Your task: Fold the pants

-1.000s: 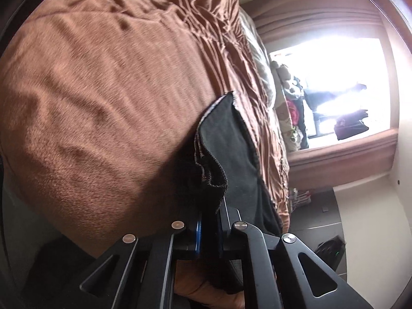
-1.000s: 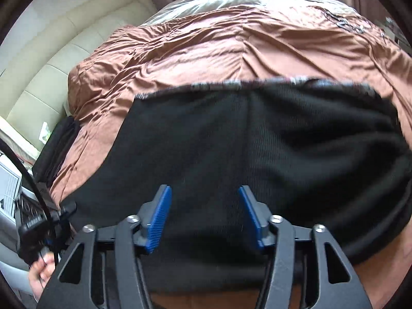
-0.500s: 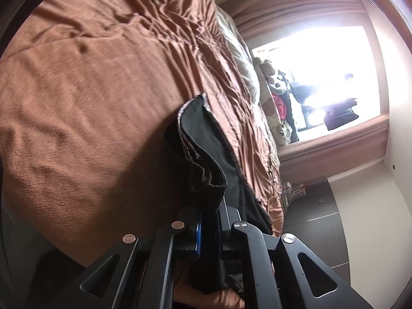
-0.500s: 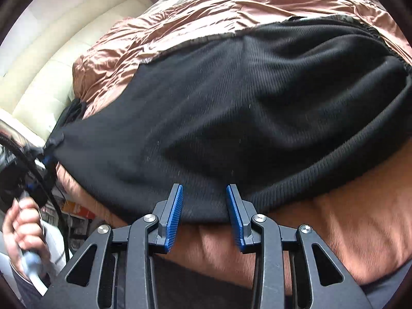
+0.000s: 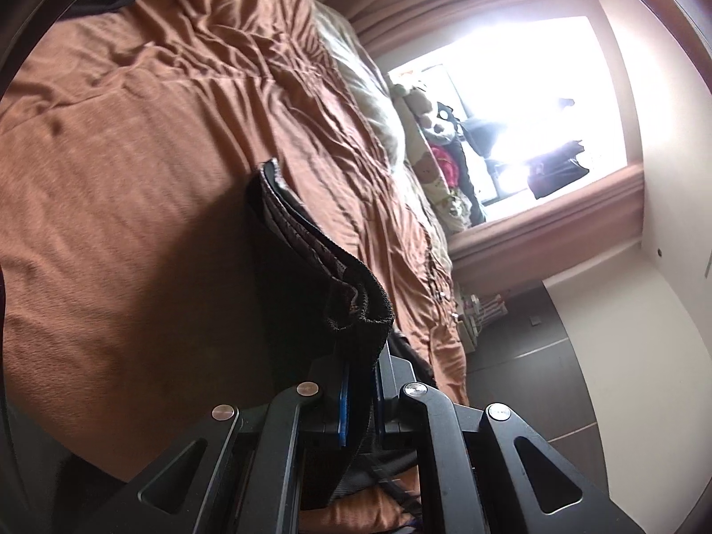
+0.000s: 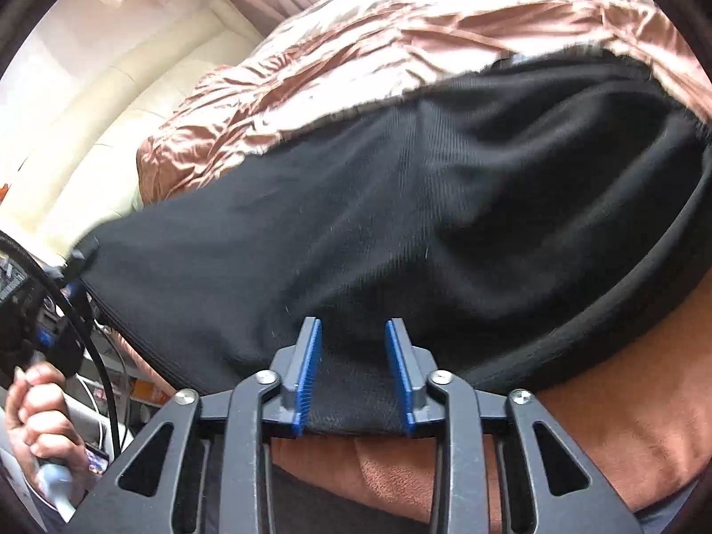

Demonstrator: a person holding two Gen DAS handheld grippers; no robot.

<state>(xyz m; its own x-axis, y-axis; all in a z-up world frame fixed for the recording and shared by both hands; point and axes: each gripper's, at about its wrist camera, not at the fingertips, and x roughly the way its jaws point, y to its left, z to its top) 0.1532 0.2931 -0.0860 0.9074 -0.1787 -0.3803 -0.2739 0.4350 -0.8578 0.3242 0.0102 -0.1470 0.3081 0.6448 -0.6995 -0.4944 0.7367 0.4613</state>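
One pair of black knit pants (image 6: 400, 222) is lying spread across a brown fleece blanket (image 5: 133, 178) on a bed, filling the middle of the right wrist view from the left edge to the right. At the bottom centre of that view the right gripper (image 6: 353, 333), a black two-finger tool with two blue pads, is closing its jaws around the near hem of the pants; the black cloth is sitting between the pads, which are not yet pressing on it. In the lower left of the same frame a person's hand (image 6: 40, 409) is gripping the handle of the second tool, with one black cable curving past it.

In the left wrist view, the left gripper (image 5: 360, 382) at the bottom centre is pinching one corner of the pants (image 5: 311, 267) with its jaws pressed together, the fabric bunching above the fingertips and hanging over the blanket. A shiny pink-brown satin bedspread (image 6: 400, 44) is covering the far half of the bed. In the upper right of the left wrist frame one bright window (image 5: 525, 102) is glaring, with several stuffed toys (image 5: 431, 133) piled beside it, too blurred to count.
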